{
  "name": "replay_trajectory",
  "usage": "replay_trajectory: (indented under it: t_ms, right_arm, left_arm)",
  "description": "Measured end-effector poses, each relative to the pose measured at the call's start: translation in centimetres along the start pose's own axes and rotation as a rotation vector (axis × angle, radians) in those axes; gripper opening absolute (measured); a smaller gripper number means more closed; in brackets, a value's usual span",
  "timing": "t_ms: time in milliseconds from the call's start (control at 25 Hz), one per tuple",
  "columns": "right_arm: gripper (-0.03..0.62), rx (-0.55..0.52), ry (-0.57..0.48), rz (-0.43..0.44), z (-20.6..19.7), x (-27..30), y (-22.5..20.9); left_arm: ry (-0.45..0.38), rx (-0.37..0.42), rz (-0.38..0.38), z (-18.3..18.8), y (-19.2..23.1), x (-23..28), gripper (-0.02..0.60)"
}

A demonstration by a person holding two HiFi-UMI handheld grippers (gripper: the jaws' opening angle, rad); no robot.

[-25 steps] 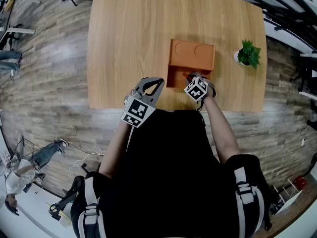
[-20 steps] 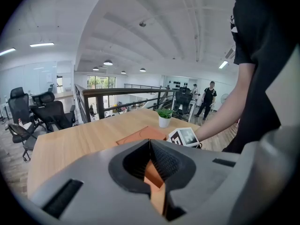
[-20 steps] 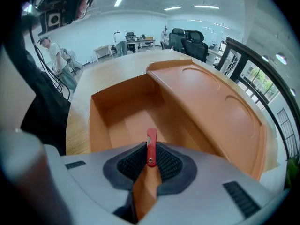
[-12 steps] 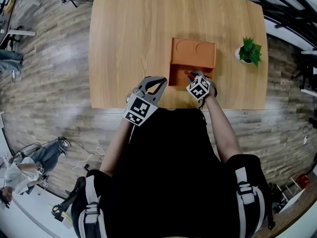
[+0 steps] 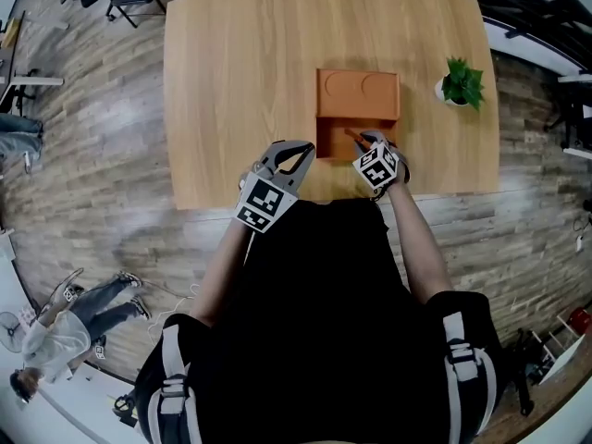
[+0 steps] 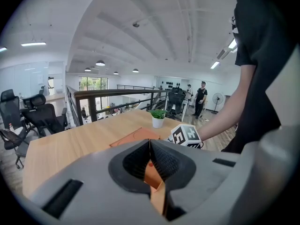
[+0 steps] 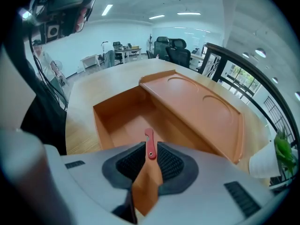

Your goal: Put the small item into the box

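An orange box [image 5: 357, 109] sits on the wooden table [image 5: 240, 72], its open compartment [image 7: 129, 121] nearest me and a flat lid part [image 7: 197, 104] with two round marks behind. My right gripper [image 7: 150, 150] is shut on a small red flat item [image 7: 150, 144] that sticks out over the open compartment; in the head view that gripper [image 5: 363, 141] is at the box's near right corner. My left gripper [image 5: 289, 152] hovers at the table's near edge, left of the box, jaws shut with nothing between them [image 6: 150, 149].
A small potted plant [image 5: 461, 83] in a white pot stands on the table right of the box. Office chairs [image 6: 33, 118] stand beyond the far table edge, and a railing [image 6: 117, 100] runs behind. People stand far off in the room.
Both grippers have held nearly the same place by the box; the head view has shifted slightly. The red item stays gripped.
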State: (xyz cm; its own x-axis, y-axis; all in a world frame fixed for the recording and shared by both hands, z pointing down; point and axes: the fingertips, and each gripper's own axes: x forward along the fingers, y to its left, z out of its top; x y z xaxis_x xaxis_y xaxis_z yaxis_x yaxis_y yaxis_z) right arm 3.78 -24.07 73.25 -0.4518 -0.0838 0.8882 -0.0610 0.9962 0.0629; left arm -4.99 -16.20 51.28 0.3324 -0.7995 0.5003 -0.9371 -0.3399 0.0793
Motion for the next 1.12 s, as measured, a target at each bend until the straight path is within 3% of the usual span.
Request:
replay_trajectory:
  t_ms: [320, 440, 1120]
  right_arm:
    - [0.051, 0.106, -0.033, -0.060, -0.7, -2.0, -0.3]
    - [0.025, 0.162, -0.079, -0.080, -0.7, -3.0, -0.4]
    - [0.025, 0.427, -0.338, -0.162, 1.7, -9.7, 2.6]
  left_arm:
    - [-0.008, 0.032, -0.064, 0.3, -0.1, 0.2, 0.023]
    - [-0.007, 0.049, -0.090, 0.2, -0.4, 0.5, 0.023]
    - [-0.025, 0.103, -0.251, -1.0, -1.8, 0.1, 0.023]
